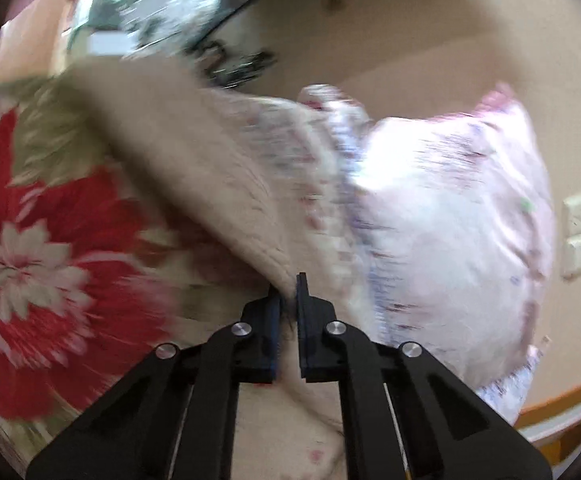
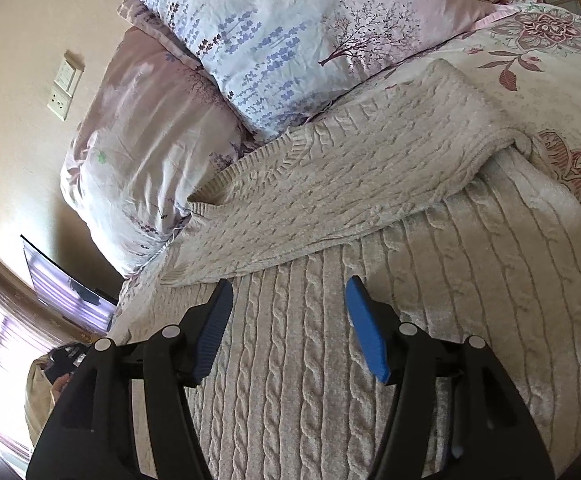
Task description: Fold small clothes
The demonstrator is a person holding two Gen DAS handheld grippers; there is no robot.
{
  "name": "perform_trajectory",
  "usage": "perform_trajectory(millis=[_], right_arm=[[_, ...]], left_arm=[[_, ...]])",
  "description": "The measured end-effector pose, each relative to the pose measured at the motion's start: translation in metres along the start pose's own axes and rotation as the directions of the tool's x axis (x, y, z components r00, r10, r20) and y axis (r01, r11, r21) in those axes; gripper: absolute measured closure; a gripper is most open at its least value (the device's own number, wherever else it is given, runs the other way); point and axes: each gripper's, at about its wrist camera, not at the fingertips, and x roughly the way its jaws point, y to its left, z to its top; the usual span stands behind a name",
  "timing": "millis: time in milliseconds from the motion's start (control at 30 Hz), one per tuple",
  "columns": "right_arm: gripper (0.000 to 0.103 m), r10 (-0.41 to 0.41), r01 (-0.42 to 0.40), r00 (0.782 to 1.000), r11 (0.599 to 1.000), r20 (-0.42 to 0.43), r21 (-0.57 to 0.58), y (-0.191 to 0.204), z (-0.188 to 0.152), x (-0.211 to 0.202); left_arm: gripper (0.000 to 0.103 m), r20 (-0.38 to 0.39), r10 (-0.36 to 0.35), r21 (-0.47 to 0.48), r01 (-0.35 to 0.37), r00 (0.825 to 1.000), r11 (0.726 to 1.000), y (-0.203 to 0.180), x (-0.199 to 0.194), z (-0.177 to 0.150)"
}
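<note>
Sweater [image 2: 370, 216], cream cable-knit, lies spread on the bed, over a floral bedspread [image 2: 562, 40]. One sleeve [image 2: 330, 168] is already laid across the body, its cuff end near the pillows [image 2: 290, 40] at the head of the bed.

Left gripper [image 1: 288, 292] has its jaws clenched on an edge of the knit; fabric rises from the pinch and drapes up and left, though that view is blurred, so which edge it holds is unclear. Red flower print of a bedspread [image 1: 50, 248] shows to the left of it there.

Right gripper [image 2: 290, 300] hovers over the sweater body with jaws released and nothing between the blue pads [image 2: 366, 328]; the knit beneath is flat.

Step in hand, as I read it: carry the pinched edge over to make the next fold. To do it well:
- keep the pinch firm, since thick knit is heavy and can slip out
- lift just enough to clear the body so the layer underneath is not dragged
- use the free gripper to pin or grab the matching edge so the fold line stays straight
- lay the edge down parallel to the cable ribs before letting go
- avoid disturbing the folded sleeve.
</note>
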Motion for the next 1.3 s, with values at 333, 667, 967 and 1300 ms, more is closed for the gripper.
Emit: perform_trajectory(millis=[333, 667, 967, 1300], right_arm=[[0.042, -0.011, 0.011, 0.999, 1.0, 0.031, 0.011, 0.001, -0.001, -0.006], [0.042, -0.069, 0.068, 0.993, 0.998, 0.092, 0.008, -0.001, 0.0, -0.041], [0.042, -0.131, 0.139, 0.99, 0.971, 0.055, -0.193, 0.034, 0.021, -0.054], [0.051, -0.108, 0.018, 0.992, 0.666, -0.073, -0.745, 0.17, -0.013, 0.039]], left_arm=[[0.097, -0.183, -0.336, 0.166, 0.366, 0.924, 0.916, -0.143, 0.011, -0.086], [0.096, -0.537, -0.209, 0.344, 0.439, 0.817, 0.83, -0.23, 0.107, -0.294], [0.059, -0.672, -0.011, 0.492, 0.457, 0.74, 0.741, -0.215, 0.109, -0.339], [0.069, -0.478, 0.025, 0.488, 0.242, 0.878, 0.839, -0.152, 0.096, -0.226]])
